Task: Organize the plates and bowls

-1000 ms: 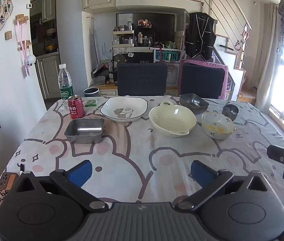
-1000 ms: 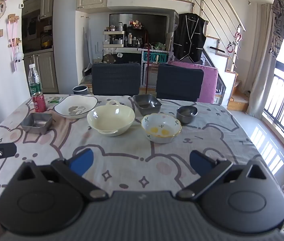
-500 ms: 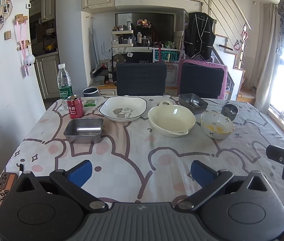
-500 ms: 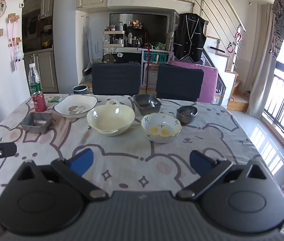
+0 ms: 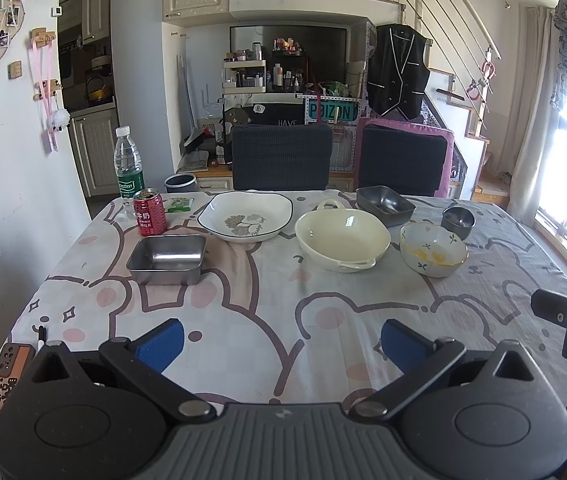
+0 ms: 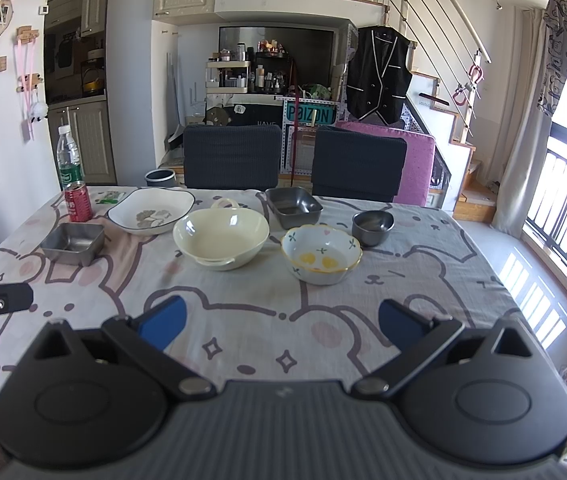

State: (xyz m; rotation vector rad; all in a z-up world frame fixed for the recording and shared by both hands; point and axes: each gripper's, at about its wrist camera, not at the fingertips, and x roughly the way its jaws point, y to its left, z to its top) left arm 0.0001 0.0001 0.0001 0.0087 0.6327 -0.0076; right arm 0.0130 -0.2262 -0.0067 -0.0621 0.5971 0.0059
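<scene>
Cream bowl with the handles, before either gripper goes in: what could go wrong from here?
1. The cream two-handled bowl sits very close to the flowered bowl and the white leaf-print plate; wide-open fingers could knock a neighbour.
2. The open red milk can stands right behind the steel square tray; reaching there could tip it.

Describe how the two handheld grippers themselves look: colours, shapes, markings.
Both look alike. The left gripper and right gripper each have a dark grey ribbed body, two round black housings with triangular cut-outs, and black link arms with silver pivot pins. Each finger ends in a blue pad. No cables or sleeves are visible.
</scene>
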